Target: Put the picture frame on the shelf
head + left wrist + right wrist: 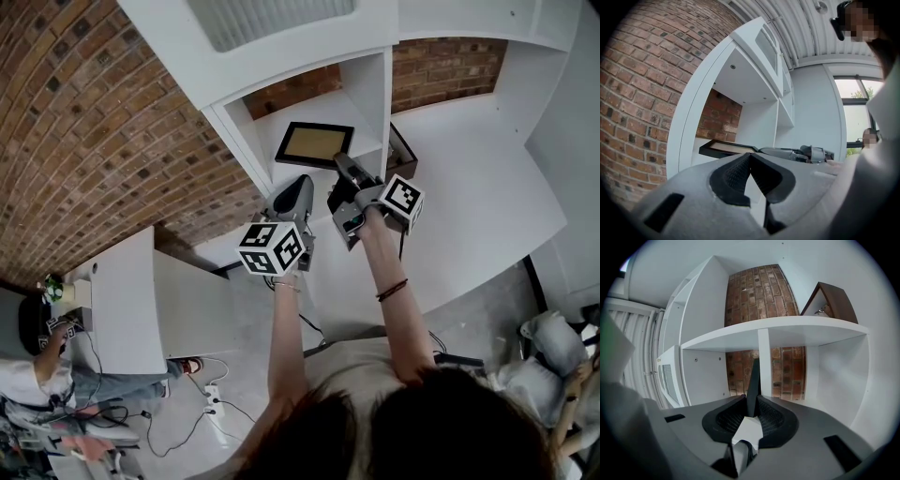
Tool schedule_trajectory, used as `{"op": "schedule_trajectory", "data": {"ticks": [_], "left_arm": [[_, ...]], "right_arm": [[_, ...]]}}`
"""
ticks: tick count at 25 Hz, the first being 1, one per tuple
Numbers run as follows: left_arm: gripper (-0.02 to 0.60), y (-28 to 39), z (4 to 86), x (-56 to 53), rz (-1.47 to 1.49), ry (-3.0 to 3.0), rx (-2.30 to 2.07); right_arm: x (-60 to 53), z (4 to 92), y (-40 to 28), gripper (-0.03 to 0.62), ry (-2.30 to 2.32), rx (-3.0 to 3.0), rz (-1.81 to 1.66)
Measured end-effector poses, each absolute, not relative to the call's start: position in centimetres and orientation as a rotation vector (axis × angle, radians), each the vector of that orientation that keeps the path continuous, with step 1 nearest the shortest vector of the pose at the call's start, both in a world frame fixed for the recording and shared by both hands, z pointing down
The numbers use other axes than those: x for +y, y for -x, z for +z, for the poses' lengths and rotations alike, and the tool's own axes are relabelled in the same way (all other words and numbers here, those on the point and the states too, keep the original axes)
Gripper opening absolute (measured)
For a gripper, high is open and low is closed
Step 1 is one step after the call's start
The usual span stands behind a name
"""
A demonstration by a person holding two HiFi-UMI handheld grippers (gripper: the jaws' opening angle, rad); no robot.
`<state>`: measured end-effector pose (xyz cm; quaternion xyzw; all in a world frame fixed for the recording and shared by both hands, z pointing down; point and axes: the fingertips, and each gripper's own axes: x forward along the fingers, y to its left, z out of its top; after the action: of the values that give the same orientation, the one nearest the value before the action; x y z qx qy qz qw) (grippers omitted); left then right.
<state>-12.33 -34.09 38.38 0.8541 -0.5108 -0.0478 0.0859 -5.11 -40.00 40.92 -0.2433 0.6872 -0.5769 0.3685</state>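
Black picture frame (314,142) clamped by one edge in the right tool (753,398), held level at the mouth of the white shelf's (372,92) open compartment. Not yet clearly resting on the shelf board; contact impossible to tell. Left tool (749,157) clenched on nothing, just outside the shelf. Carrying seemingly almost done; left to do: set down inside the shelf, let go, withdraw.

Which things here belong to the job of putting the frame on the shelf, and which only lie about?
For the job: black picture frame with tan middle; right gripper, shut on its edge; white shelf unit.
Lying about: dark brown wooden box on the shelf; white power strip on the floor; white table; left gripper, shut, empty.
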Motion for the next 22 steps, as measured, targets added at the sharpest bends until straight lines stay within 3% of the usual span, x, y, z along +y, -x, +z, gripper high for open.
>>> {"op": "schedule_trajectory", "data": {"ticks": [22], "left_arm": [[0.011,11.89,39.23,-34.36,-0.144,-2.534,-1.501]], "right_arm": [[-39.93,40.88,5.24,0.075,0.599,1.725,-1.5]]}}
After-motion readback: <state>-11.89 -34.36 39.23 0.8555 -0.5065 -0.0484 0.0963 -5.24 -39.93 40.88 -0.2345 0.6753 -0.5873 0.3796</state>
